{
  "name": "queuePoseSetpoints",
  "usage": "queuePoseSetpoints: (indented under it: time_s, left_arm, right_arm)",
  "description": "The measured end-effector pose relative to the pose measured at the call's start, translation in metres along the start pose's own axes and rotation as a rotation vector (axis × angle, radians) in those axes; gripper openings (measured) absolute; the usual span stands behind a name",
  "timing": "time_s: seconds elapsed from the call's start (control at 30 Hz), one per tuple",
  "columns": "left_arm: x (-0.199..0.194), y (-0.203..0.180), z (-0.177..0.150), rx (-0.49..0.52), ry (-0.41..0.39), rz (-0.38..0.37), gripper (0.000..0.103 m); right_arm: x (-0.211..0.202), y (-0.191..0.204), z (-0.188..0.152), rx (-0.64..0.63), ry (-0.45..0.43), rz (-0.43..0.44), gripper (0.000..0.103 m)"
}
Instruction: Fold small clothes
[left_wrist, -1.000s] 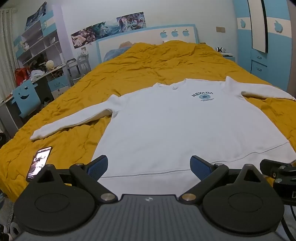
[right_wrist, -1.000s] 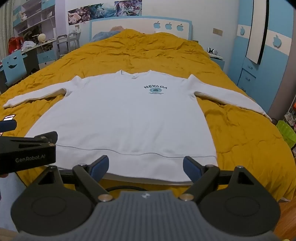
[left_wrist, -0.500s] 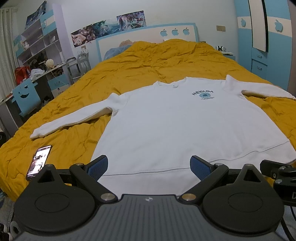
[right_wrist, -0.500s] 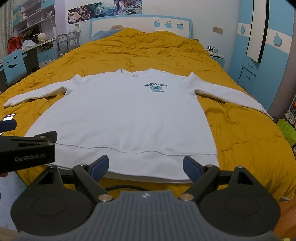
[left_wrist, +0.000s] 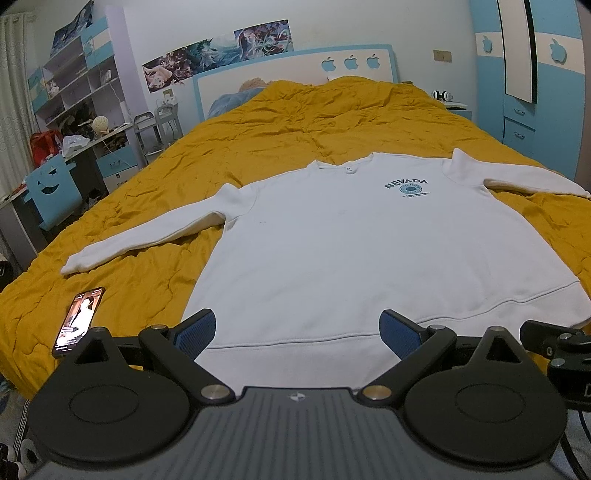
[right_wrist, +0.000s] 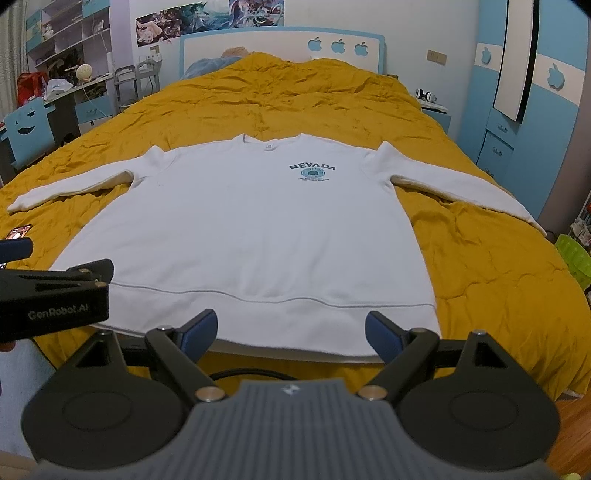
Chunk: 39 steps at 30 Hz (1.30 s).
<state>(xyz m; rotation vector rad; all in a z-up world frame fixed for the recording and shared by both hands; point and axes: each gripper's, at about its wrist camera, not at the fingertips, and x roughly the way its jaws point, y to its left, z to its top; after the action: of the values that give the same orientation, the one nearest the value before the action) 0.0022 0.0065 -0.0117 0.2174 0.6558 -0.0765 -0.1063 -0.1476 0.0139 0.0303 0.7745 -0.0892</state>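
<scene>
Both claws, left (left_wrist: 297, 330) and right (right_wrist: 291, 332), stand wide open and empty, poised above the near hem of the one white sweatshirt (left_wrist: 369, 251), which lies flat, face up, sleeves spread, on the yellow quilt (left_wrist: 295, 122). Only the left view shows the whole of the single phone (left_wrist: 79, 315), lying on the quilt just below the sweatshirt's left cuff. Only the right view shows a green basket (right_wrist: 574, 258) beside the bed and the left claw's "GenRobot.AI" label.
</scene>
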Motion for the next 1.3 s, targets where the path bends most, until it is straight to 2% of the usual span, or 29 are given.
queuePoseSetpoints:
  time_s: [0.73, 1.3]
  left_arm:
    - [0.0, -0.001, 0.001, -0.001, -0.003, 0.001, 0.103]
    - [-0.014, -0.001, 0.01, -0.006, -0.086, -0.005, 0.103]
  right_arm:
    - [0.002, -0.002, 0.001, -0.002, 0.003, 0.001, 0.083]
    - [0.001, -0.001, 0.001, -0.003, 0.003, 0.001, 0.083]
